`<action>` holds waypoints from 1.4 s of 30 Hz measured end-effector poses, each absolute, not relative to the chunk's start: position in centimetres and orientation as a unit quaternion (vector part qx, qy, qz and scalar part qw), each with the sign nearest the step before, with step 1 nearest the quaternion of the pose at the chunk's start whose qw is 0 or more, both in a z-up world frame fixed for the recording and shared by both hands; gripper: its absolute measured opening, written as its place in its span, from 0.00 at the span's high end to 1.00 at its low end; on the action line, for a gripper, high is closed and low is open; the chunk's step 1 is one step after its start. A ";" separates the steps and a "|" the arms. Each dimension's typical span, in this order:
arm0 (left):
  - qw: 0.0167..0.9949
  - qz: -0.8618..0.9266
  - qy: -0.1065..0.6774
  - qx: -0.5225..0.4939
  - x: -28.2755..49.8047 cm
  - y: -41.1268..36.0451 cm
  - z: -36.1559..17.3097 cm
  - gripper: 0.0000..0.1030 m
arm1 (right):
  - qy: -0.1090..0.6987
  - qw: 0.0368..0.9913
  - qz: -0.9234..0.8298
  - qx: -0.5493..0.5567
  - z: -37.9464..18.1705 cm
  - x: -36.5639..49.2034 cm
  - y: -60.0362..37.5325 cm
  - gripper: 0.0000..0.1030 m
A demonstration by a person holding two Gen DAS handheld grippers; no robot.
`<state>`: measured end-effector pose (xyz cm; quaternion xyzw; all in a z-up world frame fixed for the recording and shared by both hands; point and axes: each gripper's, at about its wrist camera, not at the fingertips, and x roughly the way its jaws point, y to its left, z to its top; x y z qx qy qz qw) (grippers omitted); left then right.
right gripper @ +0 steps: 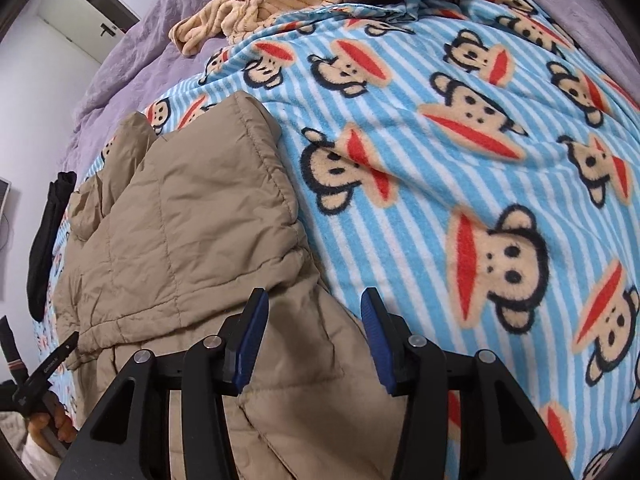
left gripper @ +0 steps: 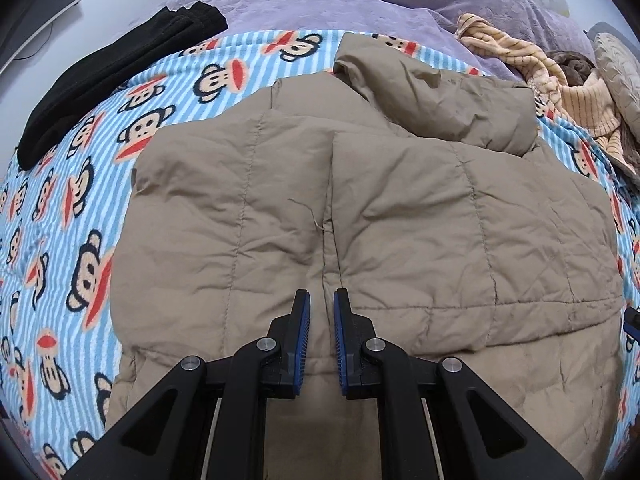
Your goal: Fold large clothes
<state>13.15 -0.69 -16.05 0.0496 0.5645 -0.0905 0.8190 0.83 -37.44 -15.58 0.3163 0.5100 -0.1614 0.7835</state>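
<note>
Jacket (left gripper: 360,208) of tan quilted cloth lay flat on the striped monkey-print blanket (left gripper: 80,208), and it filled the middle of the left wrist view. Its sleeves seemed folded over the body, and the collar or hood part (left gripper: 432,104) was bunched at 1 o'clock from the middle of that view. The left gripper (left gripper: 321,304) hung over the lower part of the jacket, near a seam that ran down the middle. Its jaws stood narrow, with only a small gap between the blue pads (left gripper: 305,320), and no cloth was caught between them; whether the tips touched the cloth I cannot tell.

In the right wrist view the right gripper (right gripper: 314,304) was above the right edge of the jacket (right gripper: 192,220), where the tan cloth met the blanket (right gripper: 460,160). Its jaws stood wide and held nothing; the jacket edge passed below the gap between the two blue pads (right gripper: 254,332).

A folded black garment (left gripper: 112,76) lay on the blanket at 10 o'clock from the jacket, well apart from it. A beige striped garment (left gripper: 560,88) was crumpled at 2 o'clock, near the collar part. A purple bedcover (left gripper: 340,0) lay behind all at 12 o'clock.
</note>
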 end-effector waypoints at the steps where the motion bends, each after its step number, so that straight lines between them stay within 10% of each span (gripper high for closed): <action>1: 0.818 -0.091 0.566 0.050 12.7 -0.6 -15.8 0.87 | 0.511 0.781 -0.160 0.322 -15.5 0.2 -37.4 0.49; 9: 0.820 -0.083 0.565 0.043 9.1 0.2 -13.5 0.87 | 0.535 0.763 -0.144 0.333 -15.4 -3.4 -35.5 0.47; 10: 0.819 -0.083 0.566 0.041 8.7 0.3 -13.4 0.72 | 0.539 0.761 -0.141 0.333 -15.4 -3.7 -35.2 0.46; 11: 0.818 -0.083 0.568 0.038 8.2 0.4 -13.2 0.26 | 0.541 0.760 -0.139 0.333 -15.3 -3.9 -34.9 0.44; 13: 0.830 -0.069 0.552 0.032 6.8 0.8 -12.5 0.00 | 0.546 0.757 -0.134 0.333 -15.2 -4.3 -34.5 0.42; 42: 0.797 -0.064 0.600 0.039 -5.7 7.3 -9.3 0.00 | 0.545 0.731 -0.099 0.397 -12.9 -14.1 -26.5 0.01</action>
